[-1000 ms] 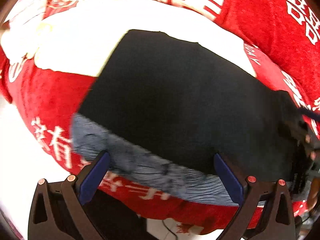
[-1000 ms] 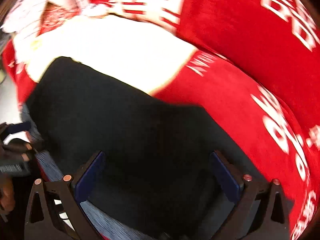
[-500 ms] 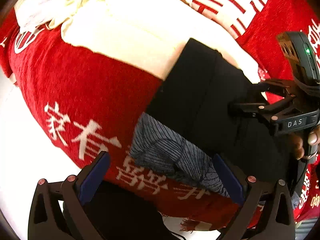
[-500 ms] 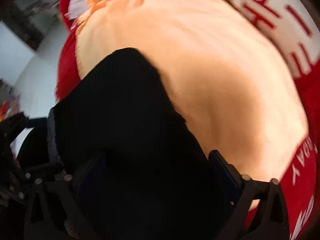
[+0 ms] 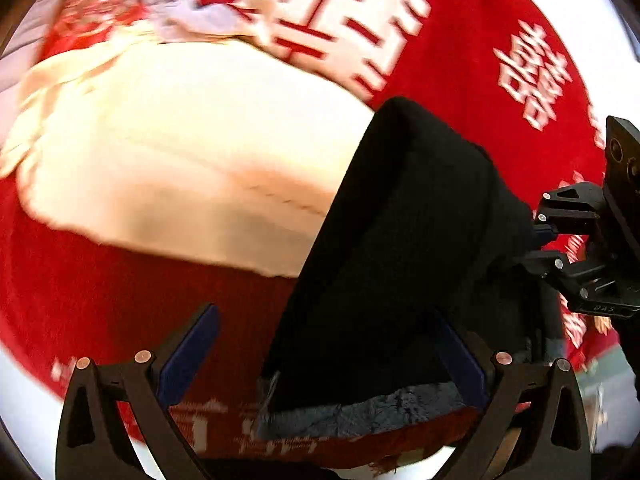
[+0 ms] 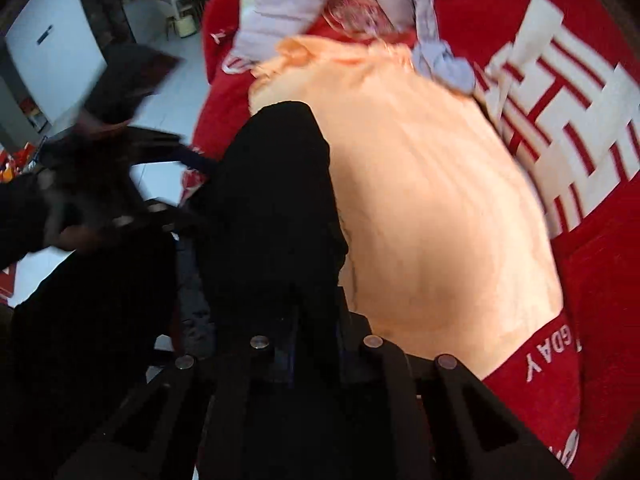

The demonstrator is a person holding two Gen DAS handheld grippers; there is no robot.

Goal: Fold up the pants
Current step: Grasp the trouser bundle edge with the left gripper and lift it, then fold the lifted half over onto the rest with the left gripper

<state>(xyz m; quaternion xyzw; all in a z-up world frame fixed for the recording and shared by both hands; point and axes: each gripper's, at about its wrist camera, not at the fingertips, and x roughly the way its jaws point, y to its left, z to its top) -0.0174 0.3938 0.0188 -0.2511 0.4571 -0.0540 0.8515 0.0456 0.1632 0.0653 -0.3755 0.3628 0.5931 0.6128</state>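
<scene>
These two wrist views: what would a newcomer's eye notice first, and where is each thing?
First, the bright red blanket with large white characters, which fills the background. On it lies a pale cream folded cloth, left of centre. Across both runs the black pants: the right gripper has just been closing and is shut on the fabric, while the left gripper stands open over the pants' near edge.

Pants (image 5: 400,248) on blanket (image 5: 460,60), beside cloth (image 5: 192,160)

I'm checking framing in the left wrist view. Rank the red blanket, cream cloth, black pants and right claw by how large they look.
1. red blanket
2. cream cloth and black pants, too alike to rank
3. right claw, smallest
</scene>
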